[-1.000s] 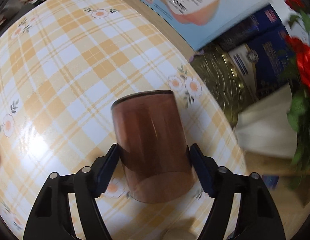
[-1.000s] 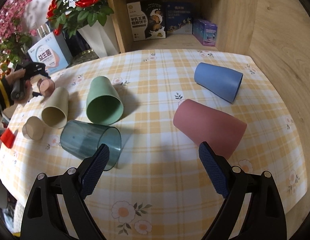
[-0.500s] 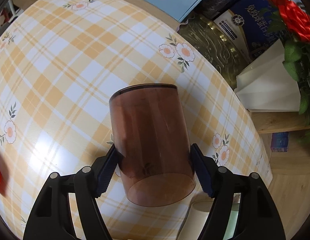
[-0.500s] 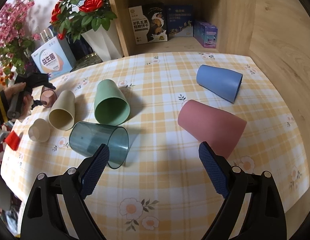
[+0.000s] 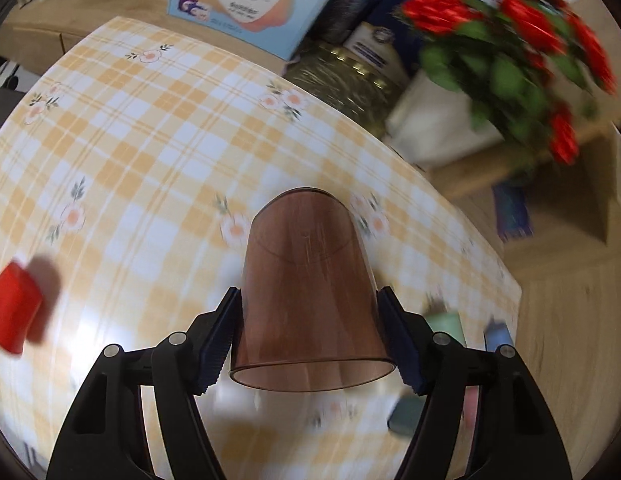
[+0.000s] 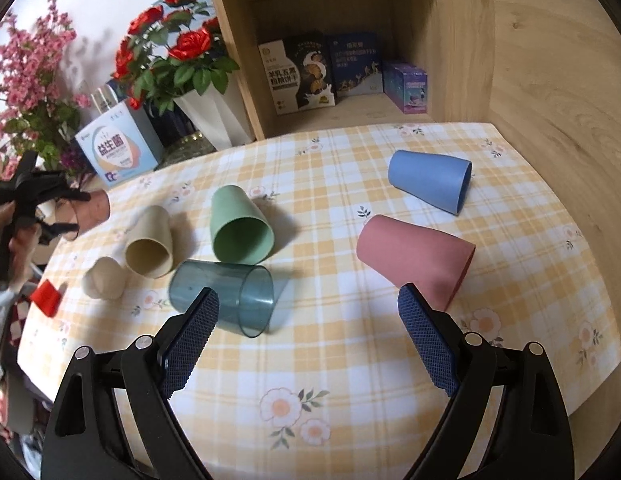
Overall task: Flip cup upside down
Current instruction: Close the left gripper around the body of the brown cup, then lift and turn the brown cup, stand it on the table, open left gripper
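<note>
Left hand-held gripper (image 5: 308, 334) clamps brown cup (image 5: 308, 300); background blurred, apparently midair.

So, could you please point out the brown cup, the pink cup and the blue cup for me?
brown cup (image 5: 306, 288): left wrist view, middle of its side wall.
pink cup (image 6: 414, 258): right wrist view, middle of its side.
blue cup (image 6: 428, 180): right wrist view, middle of its side.

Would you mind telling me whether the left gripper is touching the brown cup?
Touching: the left wrist view shows the left gripper with both pads pressed against the brown cup.
</note>
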A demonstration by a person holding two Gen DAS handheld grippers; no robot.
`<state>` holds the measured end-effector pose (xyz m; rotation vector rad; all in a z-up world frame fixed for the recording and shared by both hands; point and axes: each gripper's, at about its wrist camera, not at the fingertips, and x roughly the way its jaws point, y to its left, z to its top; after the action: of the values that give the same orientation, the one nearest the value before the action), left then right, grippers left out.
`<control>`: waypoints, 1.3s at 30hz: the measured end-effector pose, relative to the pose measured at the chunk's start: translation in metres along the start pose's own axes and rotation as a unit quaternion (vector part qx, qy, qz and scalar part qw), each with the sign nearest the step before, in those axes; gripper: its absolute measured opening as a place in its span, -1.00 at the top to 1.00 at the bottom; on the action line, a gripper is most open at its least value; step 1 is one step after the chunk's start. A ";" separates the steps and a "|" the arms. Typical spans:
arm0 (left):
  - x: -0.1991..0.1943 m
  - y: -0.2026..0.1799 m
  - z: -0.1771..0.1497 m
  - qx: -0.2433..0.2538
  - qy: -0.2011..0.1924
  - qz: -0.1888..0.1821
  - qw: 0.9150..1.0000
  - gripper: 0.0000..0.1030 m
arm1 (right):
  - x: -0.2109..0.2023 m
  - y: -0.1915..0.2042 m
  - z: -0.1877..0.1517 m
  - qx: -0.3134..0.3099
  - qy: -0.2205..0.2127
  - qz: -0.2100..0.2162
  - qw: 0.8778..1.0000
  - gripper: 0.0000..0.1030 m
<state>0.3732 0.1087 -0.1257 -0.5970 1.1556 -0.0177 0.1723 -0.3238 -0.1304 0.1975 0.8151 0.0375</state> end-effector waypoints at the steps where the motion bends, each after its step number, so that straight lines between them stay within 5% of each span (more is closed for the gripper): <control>1: -0.010 -0.005 -0.016 0.010 0.001 -0.006 1.000 -0.30 | -0.004 0.000 -0.001 0.001 -0.003 0.001 1.000 -0.71; 8: -0.037 -0.025 -0.108 0.074 0.010 -0.017 0.997 -0.31 | -0.024 -0.011 -0.016 0.014 -0.012 0.000 1.000 -0.71; 13: -0.023 -0.022 -0.157 0.068 0.027 -0.028 0.997 -0.30 | -0.027 -0.024 -0.031 0.033 0.000 -0.006 0.999 -0.71; 23: 0.031 -0.029 -0.190 0.031 0.053 -0.020 0.998 -0.30 | -0.037 -0.032 -0.040 0.040 -0.006 -0.007 0.999 -0.71; 39: 0.064 -0.048 -0.238 0.064 0.097 -0.029 0.993 -0.30 | -0.038 -0.045 -0.043 0.052 0.006 -0.021 0.998 -0.71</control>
<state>0.2088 -0.0551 -0.2216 -0.5227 1.3131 -0.2029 0.1130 -0.3655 -0.1411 0.2790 0.8333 -0.0429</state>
